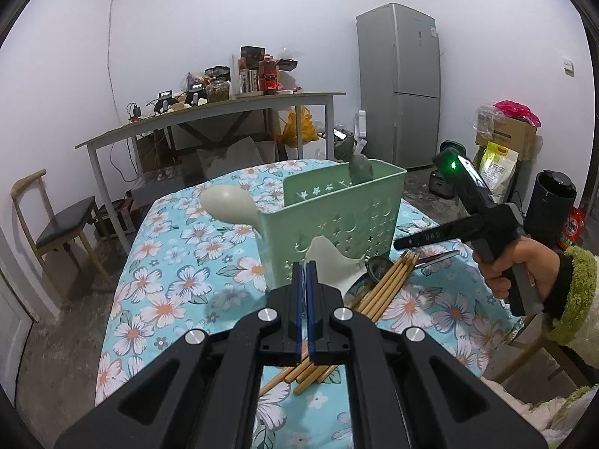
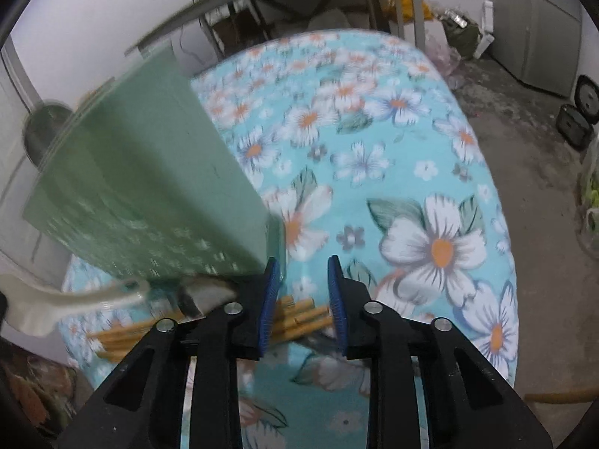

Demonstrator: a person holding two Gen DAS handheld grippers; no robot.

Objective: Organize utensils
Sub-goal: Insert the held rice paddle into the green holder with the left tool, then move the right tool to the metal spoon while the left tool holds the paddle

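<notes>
Left wrist view: the left gripper (image 1: 304, 273) has its jaws fully closed on the handle of a cream rice spoon (image 1: 228, 205), whose bowl is raised beside the green perforated utensil basket (image 1: 348, 217). The basket stands upright on the floral tablecloth (image 1: 161, 299). Bamboo chopsticks (image 1: 382, 292) lie loose on the cloth just in front of the basket. A hand (image 1: 524, 269) holds the right gripper's handle.

Right wrist view, blurred: the right gripper (image 2: 304, 280) has its jaws partly open, nothing pressed between the pads. The chopsticks' ends lie below the gap. The basket stands to the left.
</notes>
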